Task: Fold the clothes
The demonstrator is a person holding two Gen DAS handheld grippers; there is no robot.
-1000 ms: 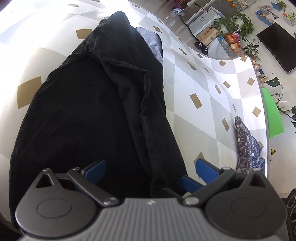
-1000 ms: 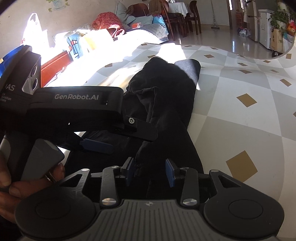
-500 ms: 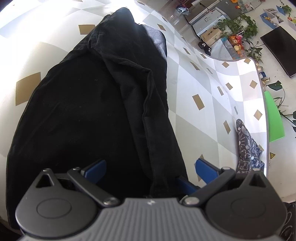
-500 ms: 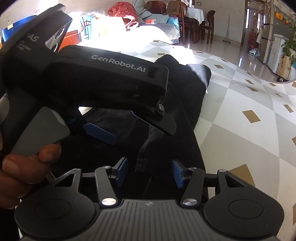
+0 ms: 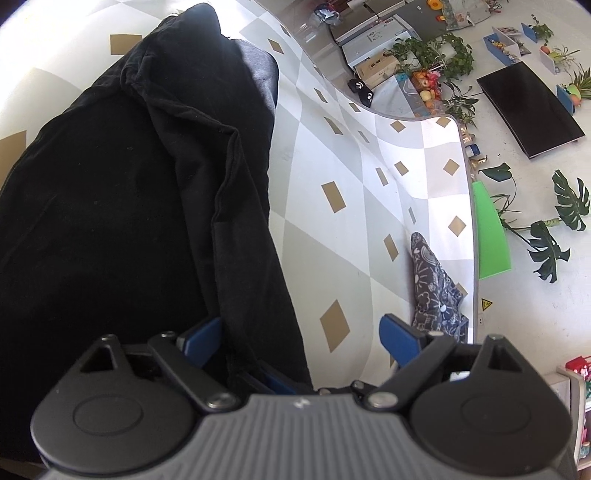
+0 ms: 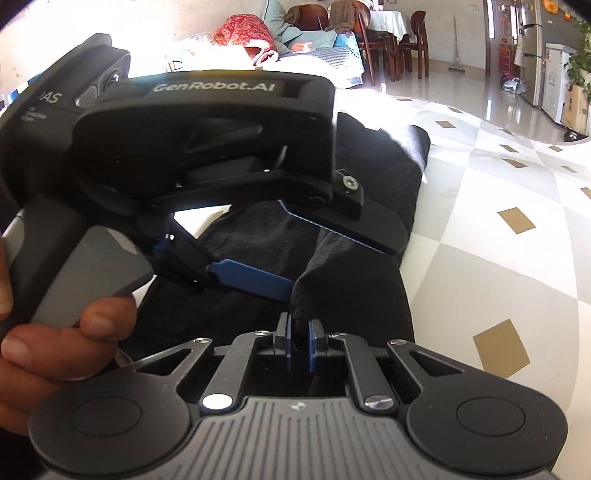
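A black garment (image 5: 122,206) lies stretched along the checkered tablecloth (image 5: 354,229), with a long fold running down its right side. My left gripper (image 5: 299,338) is open wide, straddling the garment's near right edge. In the right wrist view my right gripper (image 6: 299,334) is shut on a raised pinch of the black garment (image 6: 354,280) at its near end. The left gripper (image 6: 343,266) hangs open just above and ahead of it, held by a hand (image 6: 66,339). A grey lining shows at the garment's far end (image 5: 264,77).
A dark blue patterned cloth (image 5: 436,288) lies near the table's right edge, beside a green board (image 5: 491,229). Plants (image 5: 554,229) and a black panel (image 5: 528,110) are on the floor beyond. Chairs (image 6: 413,40) and piled clothes (image 6: 243,33) stand behind the table.
My right gripper has closed from open onto a pinch of the black garment. The left gripper has shifted over toward the garment's right edge, closer to the right gripper, staying open.
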